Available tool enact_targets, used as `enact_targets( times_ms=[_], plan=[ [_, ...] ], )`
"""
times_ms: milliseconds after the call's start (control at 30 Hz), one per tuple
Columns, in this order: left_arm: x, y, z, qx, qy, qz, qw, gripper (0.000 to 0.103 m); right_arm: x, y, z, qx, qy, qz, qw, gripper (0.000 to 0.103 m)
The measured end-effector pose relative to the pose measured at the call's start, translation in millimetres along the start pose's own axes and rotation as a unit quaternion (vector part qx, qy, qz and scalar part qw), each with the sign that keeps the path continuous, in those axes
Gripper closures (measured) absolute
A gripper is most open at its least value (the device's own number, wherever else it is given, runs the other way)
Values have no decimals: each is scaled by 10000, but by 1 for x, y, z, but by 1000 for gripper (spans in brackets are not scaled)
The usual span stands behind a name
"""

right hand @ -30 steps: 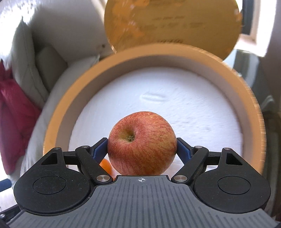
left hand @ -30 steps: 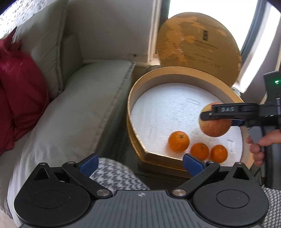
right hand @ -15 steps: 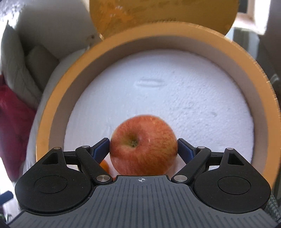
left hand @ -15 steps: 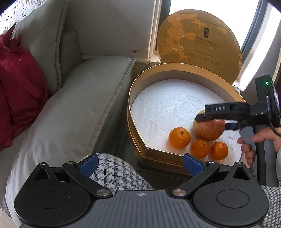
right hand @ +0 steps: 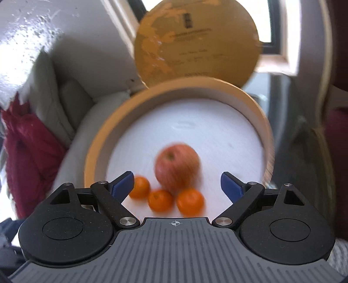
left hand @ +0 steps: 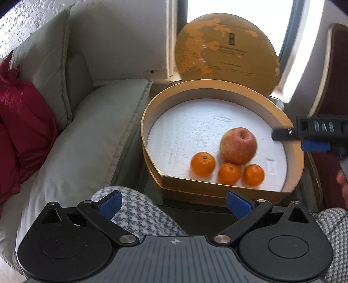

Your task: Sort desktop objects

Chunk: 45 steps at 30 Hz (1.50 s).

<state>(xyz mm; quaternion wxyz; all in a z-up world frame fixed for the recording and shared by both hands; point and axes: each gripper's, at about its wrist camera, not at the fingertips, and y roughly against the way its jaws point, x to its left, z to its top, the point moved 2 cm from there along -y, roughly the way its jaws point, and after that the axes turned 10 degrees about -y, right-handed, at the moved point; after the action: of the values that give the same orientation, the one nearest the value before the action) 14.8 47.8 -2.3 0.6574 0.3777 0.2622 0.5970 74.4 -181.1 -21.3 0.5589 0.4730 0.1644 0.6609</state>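
The right gripper (right hand: 177, 185) had let go, claw wide apart, leaving the apple (left hand: 238, 145) mid-frame in the round box (left hand: 152, 122) behind three oranges (left hand: 203, 163), while the left gripper (left hand: 174, 202) hung open too, so that piece looked sorted.

apple (left hand: 238, 146), three tangerines (left hand: 229, 173), gold box (left hand: 221, 188)

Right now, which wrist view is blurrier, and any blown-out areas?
Right wrist view: heavy motion smear on the apple, tangerines and box rim; its own claw stays sharp. Left wrist view: mostly crisp, mild smear on the right claw at the edge; window blown out white; fisheye bending in both.
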Motion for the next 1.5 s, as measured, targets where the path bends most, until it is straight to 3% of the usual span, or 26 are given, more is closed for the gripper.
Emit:
enact_targets(
  times_ms=[233, 600, 1067, 1500],
  plan=[
    [-29, 22, -3, -143, -402, -46, 9991, 1, -20, 52, -37, -123, -397, 62, 9991, 12],
    [-44, 46, -7, -345, -615, 54, 9975, 1, -33, 105, -54, -639, -519, 130, 9965, 12],
    [-51, 55, -12, -382, -683, 12, 9969, 1, -37, 126, -66, -824, -573, 81, 9949, 12],
    [-49, 48, -18, -243, -627, -138, 9976, 1, -29, 120, -73, -622, -460, -14, 9970, 11]
  ],
)
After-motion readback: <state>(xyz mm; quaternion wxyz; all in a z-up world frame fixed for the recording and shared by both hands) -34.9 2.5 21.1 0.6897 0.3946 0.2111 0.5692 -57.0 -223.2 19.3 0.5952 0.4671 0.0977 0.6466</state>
